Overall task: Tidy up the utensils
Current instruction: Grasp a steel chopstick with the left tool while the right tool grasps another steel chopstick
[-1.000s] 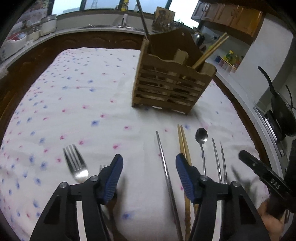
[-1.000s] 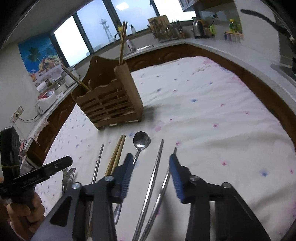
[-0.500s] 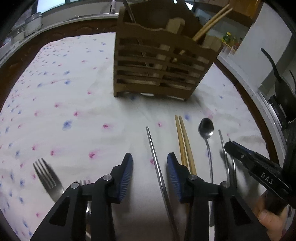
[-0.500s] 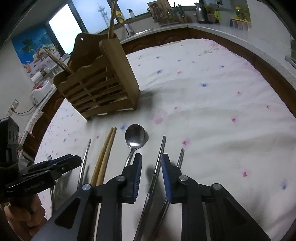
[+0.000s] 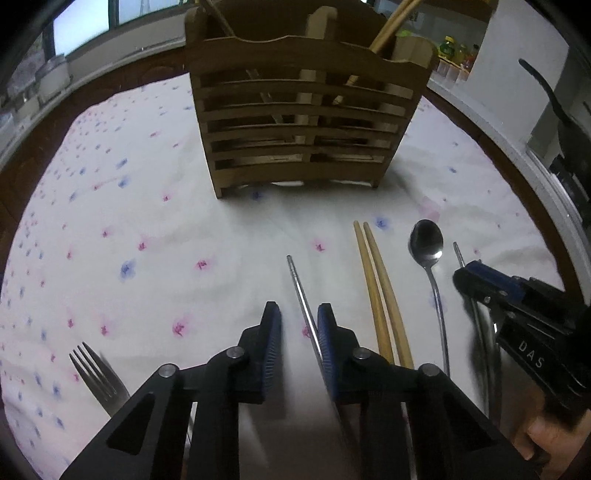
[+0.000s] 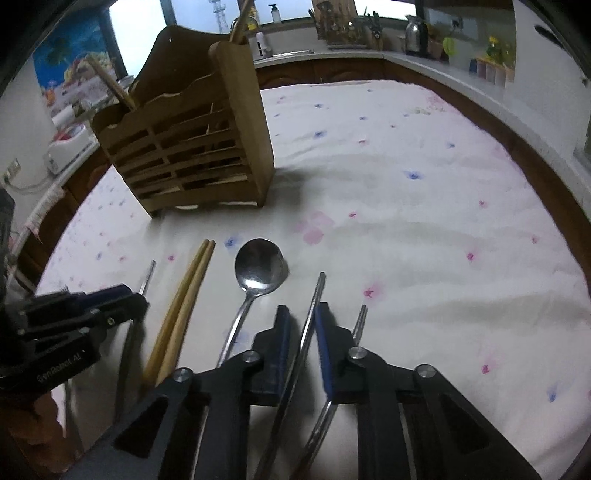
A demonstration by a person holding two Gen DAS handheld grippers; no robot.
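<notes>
A wooden slatted utensil holder (image 5: 306, 122) stands on the flowered tablecloth and also shows in the right wrist view (image 6: 192, 147). My left gripper (image 5: 299, 317) straddles a metal chopstick (image 5: 301, 295) that lies on the cloth; its jaws are narrowed with a gap left. My right gripper (image 6: 301, 321) straddles another metal chopstick (image 6: 314, 306) in the same way. A second metal chopstick (image 6: 360, 319) lies just right of it. A wooden chopstick pair (image 5: 380, 291) and a spoon (image 5: 426, 243) lie between the grippers. A fork (image 5: 96, 373) lies at the left.
The holder contains wooden chopsticks (image 5: 391, 18) and a metal utensil. A kitchen counter with jars and a kettle (image 6: 415, 33) runs behind the table. A dark pan (image 5: 569, 140) sits on a stove to the right. The table's wooden edge (image 6: 535, 155) curves around the cloth.
Both grippers moved forward and down toward the cloth. Their jaws narrowed around a metal chopstick each. The holder looms larger.
</notes>
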